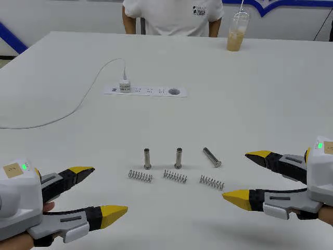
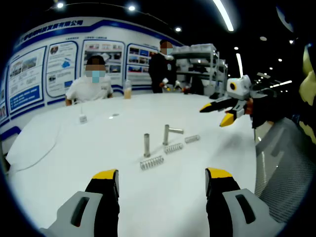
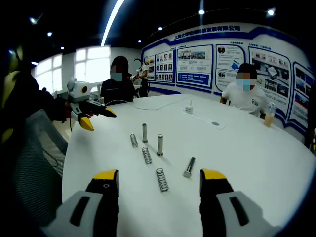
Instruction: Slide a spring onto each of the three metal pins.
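Observation:
Three metal pins sit in a row on the white table: the left pin (image 1: 147, 158) and middle pin (image 1: 178, 158) stand upright, the right pin (image 1: 212, 157) lies on its side. In front of each lies a spring: left spring (image 1: 140, 176), middle spring (image 1: 175, 176), right spring (image 1: 212, 182). My left gripper (image 1: 96, 194) hovers open at the near left, apart from them. My right gripper (image 1: 250, 176) hovers open at the near right. The left gripper view shows the pins (image 2: 146, 145) and springs (image 2: 151, 162) ahead; the right gripper view shows the lying pin (image 3: 189, 167) and nearest spring (image 3: 161, 179).
A white power strip (image 1: 145, 90) with a plugged charger and cable lies farther back. A plastic cup with a drink (image 1: 236, 33) stands at the far edge, by a seated person in a white shirt (image 1: 174, 15). Other people stand in the background.

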The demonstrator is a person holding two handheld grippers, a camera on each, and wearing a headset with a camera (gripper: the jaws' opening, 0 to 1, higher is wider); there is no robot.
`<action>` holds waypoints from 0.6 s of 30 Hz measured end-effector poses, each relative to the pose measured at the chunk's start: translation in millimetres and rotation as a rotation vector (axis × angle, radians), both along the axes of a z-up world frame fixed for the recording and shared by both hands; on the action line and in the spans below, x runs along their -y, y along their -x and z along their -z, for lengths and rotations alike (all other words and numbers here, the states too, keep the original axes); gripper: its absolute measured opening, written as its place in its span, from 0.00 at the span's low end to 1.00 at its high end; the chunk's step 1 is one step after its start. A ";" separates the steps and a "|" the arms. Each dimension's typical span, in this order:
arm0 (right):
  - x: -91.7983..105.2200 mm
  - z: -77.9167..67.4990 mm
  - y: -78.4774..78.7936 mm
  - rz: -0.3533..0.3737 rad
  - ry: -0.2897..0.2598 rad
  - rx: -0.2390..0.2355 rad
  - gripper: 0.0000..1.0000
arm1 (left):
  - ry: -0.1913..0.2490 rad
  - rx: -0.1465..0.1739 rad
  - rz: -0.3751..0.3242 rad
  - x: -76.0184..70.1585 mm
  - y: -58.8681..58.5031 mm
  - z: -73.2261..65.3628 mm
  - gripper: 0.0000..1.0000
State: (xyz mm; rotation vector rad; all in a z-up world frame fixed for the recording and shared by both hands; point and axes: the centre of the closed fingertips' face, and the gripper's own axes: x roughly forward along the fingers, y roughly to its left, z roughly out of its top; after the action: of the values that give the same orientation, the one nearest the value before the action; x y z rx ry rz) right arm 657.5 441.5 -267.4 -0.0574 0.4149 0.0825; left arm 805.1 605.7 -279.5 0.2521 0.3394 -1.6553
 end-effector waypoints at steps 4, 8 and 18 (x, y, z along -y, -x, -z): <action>0.2 0.3 -0.1 0.000 0.001 -0.002 0.67 | -0.001 0.001 0.001 -0.2 -0.3 -0.1 0.72; 0.6 0.2 -0.5 -0.001 0.001 -0.002 0.67 | 0.000 0.001 0.000 -0.2 -1.0 -0.8 0.72; 1.1 1.3 -0.3 0.001 -0.003 -0.007 0.67 | -0.004 0.001 0.000 -0.9 -0.8 -1.3 0.73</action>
State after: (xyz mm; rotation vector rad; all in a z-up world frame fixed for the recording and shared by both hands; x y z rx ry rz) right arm 657.7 440.4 -268.7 -0.0540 0.4216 0.0820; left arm 805.9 606.6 -278.2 0.2560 0.3424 -1.6544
